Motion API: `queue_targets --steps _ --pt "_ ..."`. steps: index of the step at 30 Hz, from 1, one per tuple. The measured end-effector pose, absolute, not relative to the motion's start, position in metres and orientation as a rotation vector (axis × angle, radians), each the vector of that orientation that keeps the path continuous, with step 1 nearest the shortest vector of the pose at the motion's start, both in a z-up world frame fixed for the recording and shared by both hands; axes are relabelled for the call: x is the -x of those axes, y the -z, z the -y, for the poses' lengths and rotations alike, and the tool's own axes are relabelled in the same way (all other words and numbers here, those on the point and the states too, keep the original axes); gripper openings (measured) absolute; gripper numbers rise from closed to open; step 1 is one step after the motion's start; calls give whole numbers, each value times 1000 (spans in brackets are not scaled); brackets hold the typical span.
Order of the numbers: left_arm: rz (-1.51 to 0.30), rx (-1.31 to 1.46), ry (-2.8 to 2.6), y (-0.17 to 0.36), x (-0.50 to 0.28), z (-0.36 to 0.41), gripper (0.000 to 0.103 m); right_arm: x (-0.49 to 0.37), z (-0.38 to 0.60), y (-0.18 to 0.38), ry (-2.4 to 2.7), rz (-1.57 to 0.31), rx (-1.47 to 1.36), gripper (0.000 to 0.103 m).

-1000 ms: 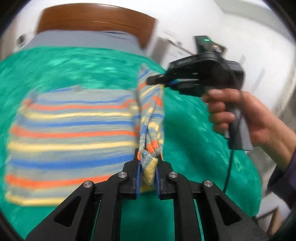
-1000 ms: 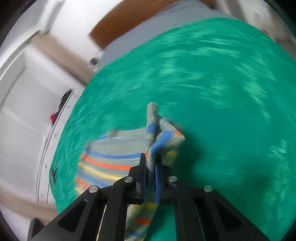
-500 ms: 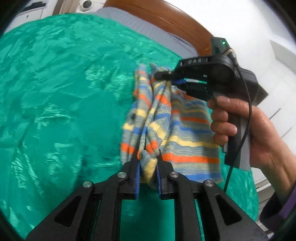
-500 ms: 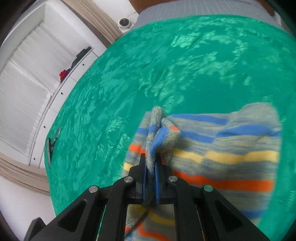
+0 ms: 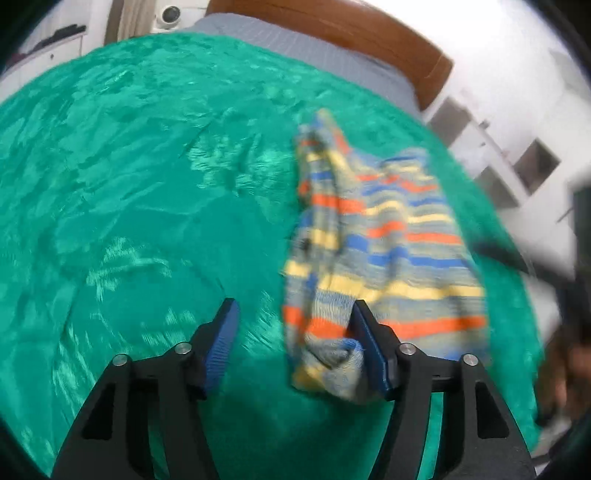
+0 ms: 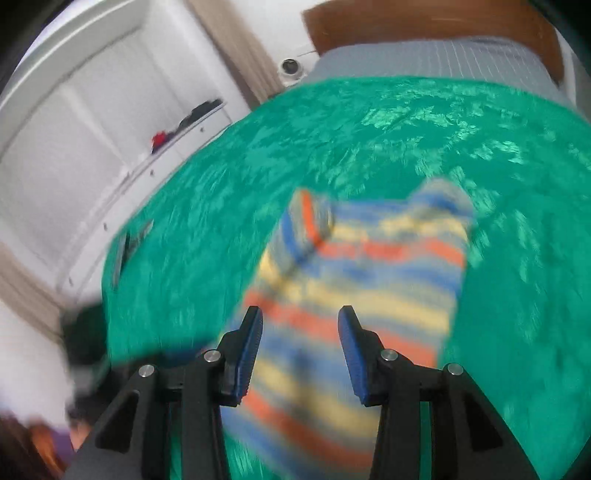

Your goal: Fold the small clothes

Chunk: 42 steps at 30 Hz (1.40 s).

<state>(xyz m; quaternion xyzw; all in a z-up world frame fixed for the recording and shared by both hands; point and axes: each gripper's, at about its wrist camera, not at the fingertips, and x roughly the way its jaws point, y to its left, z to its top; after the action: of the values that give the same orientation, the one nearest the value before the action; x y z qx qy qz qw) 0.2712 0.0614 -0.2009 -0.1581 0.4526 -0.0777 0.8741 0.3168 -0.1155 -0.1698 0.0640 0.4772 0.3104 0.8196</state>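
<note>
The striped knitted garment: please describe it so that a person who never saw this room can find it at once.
Look at the bed covered by a shiny green bedspread. On it lies the small knitted garment with orange, yellow, blue and grey stripes, folded over itself. It is the only striped and many-coloured thing on the plain green cover.

Bed with wooden headboard, covered by a green patterned bedspread; a folded striped knit garment lies directly on the bedspread.
</note>
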Motion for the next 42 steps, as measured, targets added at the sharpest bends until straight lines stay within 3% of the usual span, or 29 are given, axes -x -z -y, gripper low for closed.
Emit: queue_targets --steps 4,7,9,15,17,18,19,23,26,29,32,35,38,40,41,42 --pt "-969 293 164 195 -290 -64 65 -271 120 210 -591 -1108 -33 45" --pt "-932 280 181 174 -282 -67 71 -256 127 193 -582 -1054 -40 50" --pt "-902 290 217 165 -285 -72 85 -253 133 180 -568 -1016 -43 50" --pt "-938 196 290 157 -327 -44 86 -288 146 151 -484 -936 -36 50" --pt "-956 137 237 163 -342 -38 80 -296 146 148 -472 -931 -67 50" --pt "-973 115 201 171 -354 -38 65 -300 144 150 -470 -929 -80 50" --pt "-999 108 169 180 -363 -42 60 -305 138 155 -472 -931 -84 51" --pt "-1051 239 183 199 -375 -67 58 -316 120 205 -447 -1051 -59 57" --pt "-1041 245 181 190 -370 -81 67 -310 128 202 -457 -1015 -63 57" --pt "-996 290 69 180 -362 -119 69 -309 158 187 -454 -1011 -161 58" --pt "-983 498 191 181 -358 -146 76 -315 184 181 -431 -987 -244 70" --pt "-1037 519 353 187 -361 -124 87 -333 198 190 -439 -1001 -378 71" --pt "-1094 388 425 197 -371 -81 87 -359 193 215 -465 -1055 -504 71" --pt "-1094 270 379 203 -379 -62 86 -376 182 242 -485 -1126 -616 71" --pt "-1088 250 360 205 -381 -56 80 -380 175 245 -476 -1115 -622 71" --pt "-1085 251 352 207 -383 -54 58 -382 167 242 -476 -1102 -593 58"
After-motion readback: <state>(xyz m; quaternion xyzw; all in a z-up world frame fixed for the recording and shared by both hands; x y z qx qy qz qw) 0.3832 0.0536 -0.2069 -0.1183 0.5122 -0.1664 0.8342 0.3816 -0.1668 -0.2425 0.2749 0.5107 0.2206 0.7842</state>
